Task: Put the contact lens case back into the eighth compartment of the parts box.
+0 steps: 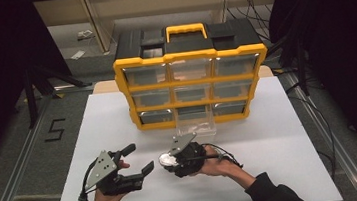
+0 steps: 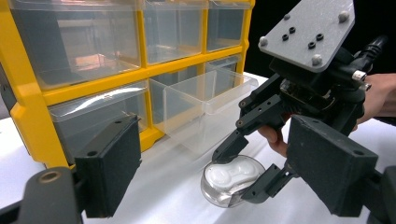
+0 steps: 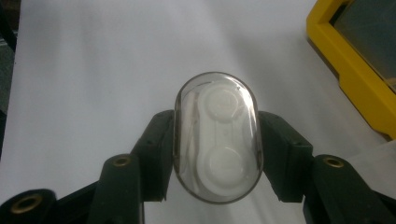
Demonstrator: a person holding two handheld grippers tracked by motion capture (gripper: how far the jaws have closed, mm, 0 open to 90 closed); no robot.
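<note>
Our right gripper (image 3: 217, 154) pinches a clear oval contact-lens case (image 3: 217, 142) between its fingers. Our left gripper (image 1: 135, 160), at nine o'clock of it, holds its fingers spread. At twelve o'clock stands the yellow drawer organizer (image 1: 192, 81), one clear drawer (image 1: 196, 123) pulled out.

A: What colour is the desk (image 1: 118, 122)?

B: White and plain, with no pattern. At its far edge stands a drawer cabinet (image 1: 190, 59) with a bright yellow frame, a black top and a yellow handle. Its drawers are clear plastic.

A: And the pulled-out drawer (image 1: 196, 122)?

B: Clear as well, see-through to the white beneath.

A: The small case (image 3: 217, 135)?

B: A clear oval shell with a white insert of two round cups inside.

A: The tools?

B: The right gripper (image 1: 168, 160) is matt black with a grey plate on top and brass-coloured rivets by its fingers (image 3: 156, 149). The left gripper (image 1: 139, 159), near the desk's front edge, is black too, with a grey plate.
</note>
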